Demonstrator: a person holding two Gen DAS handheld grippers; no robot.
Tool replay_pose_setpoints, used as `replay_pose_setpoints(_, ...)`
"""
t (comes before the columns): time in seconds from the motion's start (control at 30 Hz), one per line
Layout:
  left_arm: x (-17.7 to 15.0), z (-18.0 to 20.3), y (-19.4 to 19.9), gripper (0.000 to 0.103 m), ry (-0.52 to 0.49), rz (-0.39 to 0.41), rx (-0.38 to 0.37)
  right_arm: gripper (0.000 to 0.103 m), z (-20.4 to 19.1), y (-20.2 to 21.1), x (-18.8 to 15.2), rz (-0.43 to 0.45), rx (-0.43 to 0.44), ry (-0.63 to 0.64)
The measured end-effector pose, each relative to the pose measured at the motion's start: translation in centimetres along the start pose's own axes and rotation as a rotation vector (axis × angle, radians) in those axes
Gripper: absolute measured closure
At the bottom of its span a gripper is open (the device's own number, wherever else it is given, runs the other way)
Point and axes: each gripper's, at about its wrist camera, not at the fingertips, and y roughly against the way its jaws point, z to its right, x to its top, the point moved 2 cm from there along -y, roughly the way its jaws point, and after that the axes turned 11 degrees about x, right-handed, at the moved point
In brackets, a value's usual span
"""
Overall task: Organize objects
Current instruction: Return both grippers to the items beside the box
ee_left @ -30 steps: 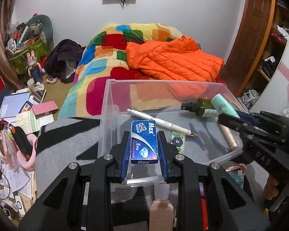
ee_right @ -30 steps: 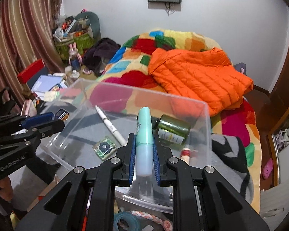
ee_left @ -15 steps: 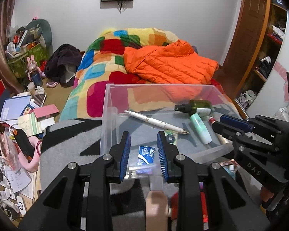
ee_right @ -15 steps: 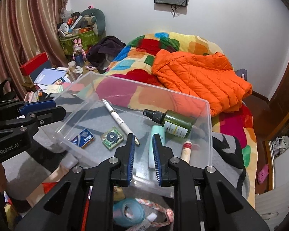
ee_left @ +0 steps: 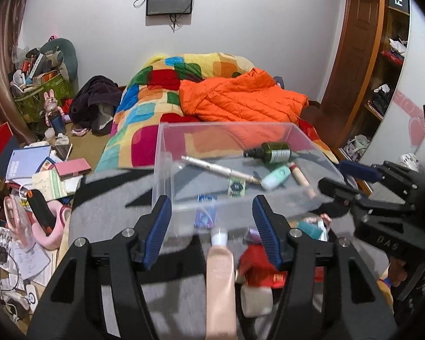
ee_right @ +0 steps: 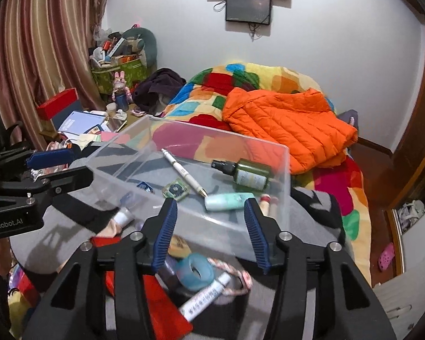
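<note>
We have just let go: the left gripper point(ee_left: 212, 221) and right gripper point(ee_right: 209, 228) gape wide, empty; blue packet point(ee_right: 145, 187) and mint tube point(ee_right: 229, 201) now lie inside the clear bin point(ee_right: 283, 175), so the loose items in front come next

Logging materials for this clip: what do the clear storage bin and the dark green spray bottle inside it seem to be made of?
Clear storage bin: likely glossy rigid plastic; bedding shows through its walls. Dark green spray bottle: tinted translucent glass or plastic, shiny highlight; cannot tell which.

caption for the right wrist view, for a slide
Open right gripper hovers before a clear plastic bin holding a white pen, green spray bottle and mint tube.
</note>
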Motion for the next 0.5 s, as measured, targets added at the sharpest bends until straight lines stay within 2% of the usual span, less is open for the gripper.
replay_pose_setpoints(0.23, -3.7, 1.2, 0.2, 0.044, -0.046, -0.049, 0.0, 0.057, 1.8, 0.8, -3.4, -0.044, -0.007, -0.071)
replay_pose_setpoints(0.5, -7.3, 2.3, 0.3, 0.044, -0.044, -0.104, -0.047, 0.057, 3.5, 0.2, -7.1, -0.112, 0.033, -0.195)
